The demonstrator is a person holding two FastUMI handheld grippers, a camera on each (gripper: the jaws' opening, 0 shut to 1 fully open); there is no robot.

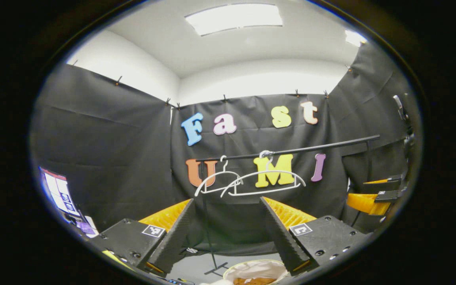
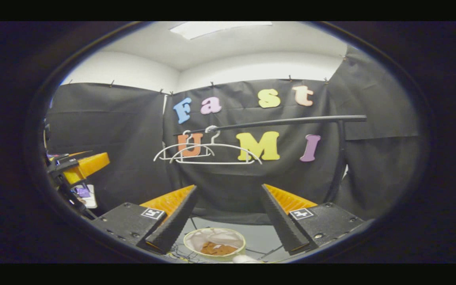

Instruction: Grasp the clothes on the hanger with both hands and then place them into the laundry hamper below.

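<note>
Left gripper (image 1: 224,233): fingers spread wide, nothing between them, pointed at the rail. Right gripper (image 2: 226,219): same, fingers wide apart, holding nothing.

Each one shows in the other's view too: the right gripper sits at the far right edge of the left gripper view, the left gripper at the far left edge of the right gripper view. Both are up at about hanger height and well apart from each other.

Just beyond the fingers, low in frame: laundry hamper (image 2: 214,242) on the floor, round, pale liner, yellow-green rim. Brown clothes (image 2: 219,249) lie inside it at the bottom. In the left gripper view the hamper (image 1: 256,270) is at the bottom edge, roughly below the hangers, with brown fabric visible inside.

Further out: black rail (image 2: 275,122) on a black stand, running across in front of the booth wall. Two white hangers (image 2: 206,154) hang from its left end, overlapping, both bare. Same pair in the left gripper view, hangers (image 1: 247,182) on the rail (image 1: 291,150), nothing on them.

A small white item sits on the floor just beside the hamper rim; can't tell what it is.
</note>
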